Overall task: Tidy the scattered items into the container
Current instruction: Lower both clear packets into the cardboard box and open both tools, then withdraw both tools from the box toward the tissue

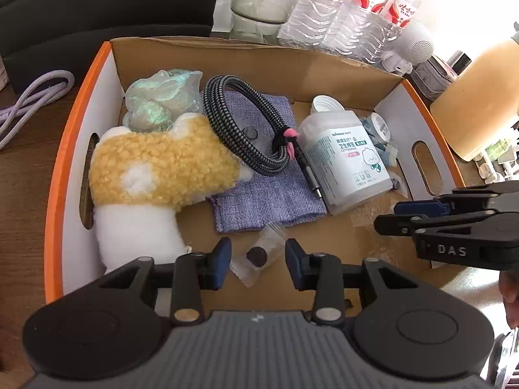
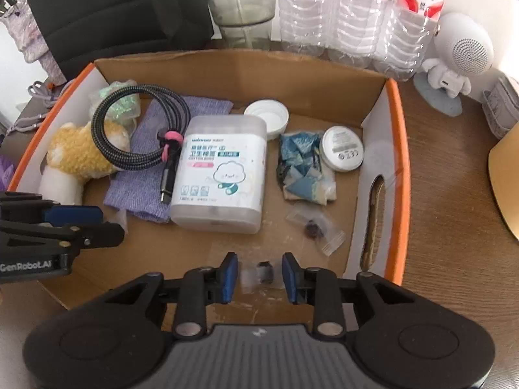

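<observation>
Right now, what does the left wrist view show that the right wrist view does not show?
Only the left wrist view shows the tan jar at the far right and the whole plush toy.

Only the right wrist view shows the blue packet in full and a second small wrapped item.

Both show the cardboard box, the braided cable, the cotton swab box and the water bottles.

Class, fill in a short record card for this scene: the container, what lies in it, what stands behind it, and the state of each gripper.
container: cardboard box with orange rim
inside: plush toy, braided cable, purple cloth, cotton swab box, white lid, round tin
behind: water bottles, glass bowl
left gripper: open over a wrapped sweet
right gripper: open around a wrapped sweet
</observation>
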The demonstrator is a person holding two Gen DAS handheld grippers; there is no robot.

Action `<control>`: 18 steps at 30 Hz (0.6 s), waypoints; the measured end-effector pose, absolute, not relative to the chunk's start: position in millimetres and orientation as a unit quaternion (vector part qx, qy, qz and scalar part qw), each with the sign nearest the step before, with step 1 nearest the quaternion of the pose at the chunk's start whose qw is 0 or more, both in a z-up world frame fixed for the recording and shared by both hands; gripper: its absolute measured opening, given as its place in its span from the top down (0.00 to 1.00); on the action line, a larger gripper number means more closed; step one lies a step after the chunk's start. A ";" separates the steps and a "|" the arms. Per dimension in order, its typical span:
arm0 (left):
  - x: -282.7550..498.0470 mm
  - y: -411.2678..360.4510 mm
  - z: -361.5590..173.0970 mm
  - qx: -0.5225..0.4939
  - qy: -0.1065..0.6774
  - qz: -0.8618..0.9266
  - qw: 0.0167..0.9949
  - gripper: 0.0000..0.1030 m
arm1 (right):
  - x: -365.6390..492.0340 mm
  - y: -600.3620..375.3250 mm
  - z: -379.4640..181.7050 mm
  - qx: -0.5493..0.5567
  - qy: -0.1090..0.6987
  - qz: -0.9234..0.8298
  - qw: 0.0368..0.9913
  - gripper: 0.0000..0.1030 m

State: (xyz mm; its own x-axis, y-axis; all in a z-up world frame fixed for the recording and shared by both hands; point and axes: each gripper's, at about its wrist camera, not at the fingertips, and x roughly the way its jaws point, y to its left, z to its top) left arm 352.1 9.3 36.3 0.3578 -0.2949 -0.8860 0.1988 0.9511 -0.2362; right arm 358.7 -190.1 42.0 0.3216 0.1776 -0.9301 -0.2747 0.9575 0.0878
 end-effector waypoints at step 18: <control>230.9 7.6 131.5 0.040 0.318 -0.124 0.939 0.01 | 252.4 -195.9 145.4 -0.021 0.366 0.148 0.919 0.11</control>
